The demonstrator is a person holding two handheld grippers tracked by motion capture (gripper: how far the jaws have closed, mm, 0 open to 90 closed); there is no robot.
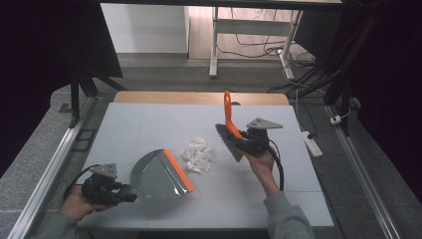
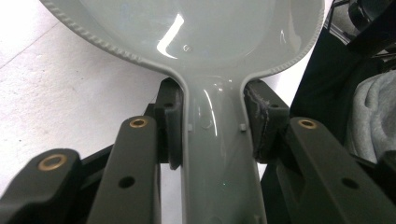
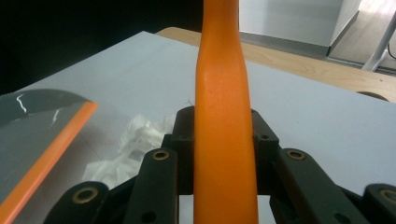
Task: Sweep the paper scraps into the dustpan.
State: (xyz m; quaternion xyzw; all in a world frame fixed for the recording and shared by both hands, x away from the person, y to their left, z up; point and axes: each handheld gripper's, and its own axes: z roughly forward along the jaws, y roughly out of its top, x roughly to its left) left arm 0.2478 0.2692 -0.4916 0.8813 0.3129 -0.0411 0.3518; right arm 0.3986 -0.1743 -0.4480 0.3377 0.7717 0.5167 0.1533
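Left gripper [image 1: 130,195] clenched on the grey dustpan's [image 1: 158,177] handle; both pads press the neck just behind the pan, seen in the left gripper view [image 2: 212,135]. Pan lies ahead of those jaws, its orange lip [image 1: 179,170] turned toward the crumpled white paper scraps [image 1: 199,155], probably to receive them. Right gripper [image 1: 242,137] grasps the brush [image 1: 228,137] by its orange handle [image 3: 223,140], which rises past the jaws; the bristle head hangs toward the scraps, just beside them, so a sweep toward the pan looks intended. Scraps sit between the two tools. Bare grey mat [image 1: 149,124] lies open beyond both grippers; its near edge runs close behind the left gripper.
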